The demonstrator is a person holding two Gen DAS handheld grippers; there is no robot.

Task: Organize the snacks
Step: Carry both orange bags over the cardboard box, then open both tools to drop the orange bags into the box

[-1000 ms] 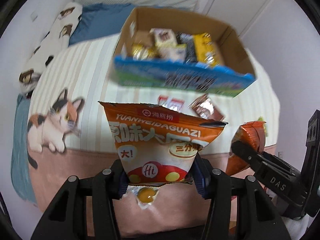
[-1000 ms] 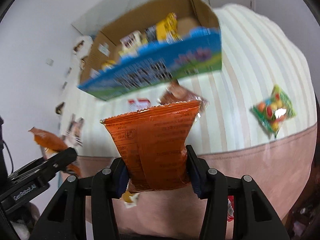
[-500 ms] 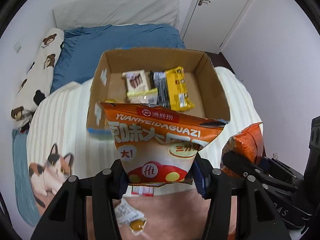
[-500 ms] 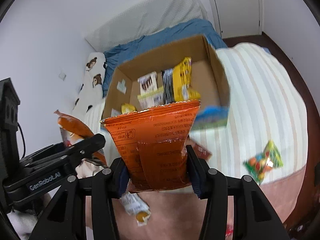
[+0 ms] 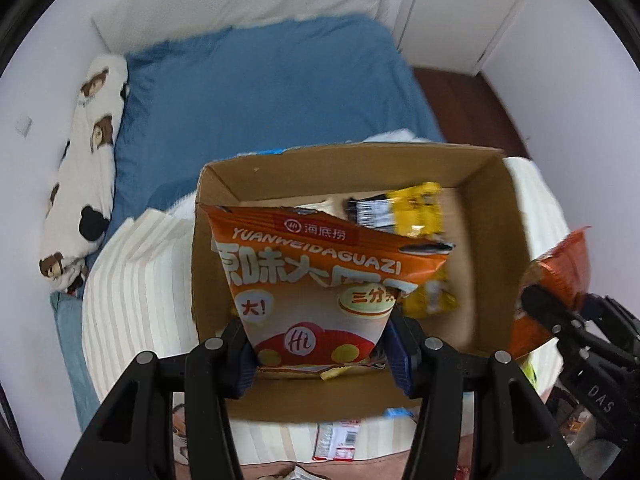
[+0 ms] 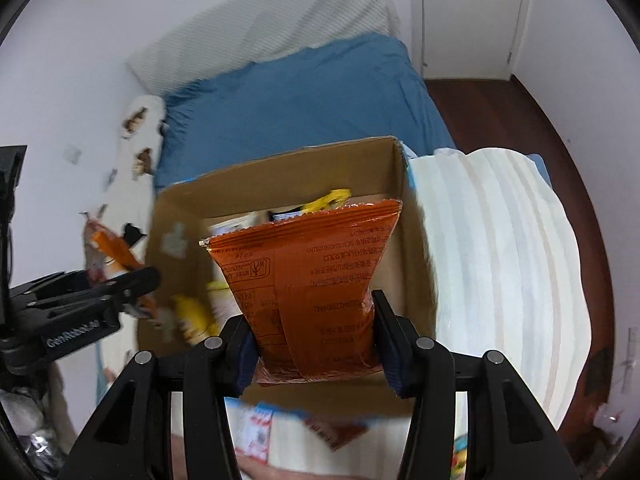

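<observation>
My left gripper (image 5: pixel 320 350) is shut on an orange and white sunflower seed bag (image 5: pixel 320 280) and holds it above the open cardboard box (image 5: pixel 496 208). My right gripper (image 6: pixel 316 342) is shut on an orange snack bag (image 6: pixel 312 280), back side showing, also above the cardboard box (image 6: pixel 280 168). Each gripper shows at the edge of the other's view: the right one (image 5: pixel 560 316) with its bag, the left one (image 6: pixel 132 280) with its bag. A yellow packet (image 5: pixel 420 216) and other snacks lie inside the box.
The box sits on a striped cream blanket (image 6: pixel 500 248) over a blue bed sheet (image 5: pixel 260 92). A bear-print pillow (image 5: pixel 84 168) lies at left. Small red and white packets (image 5: pixel 336 440) lie on the blanket just in front of the box. A white door (image 6: pixel 472 16) and dark floor are at right.
Both grippers have risen and moved forward with their bags, from low in front of the box to above its opening. The box now sits directly under both bags.
</observation>
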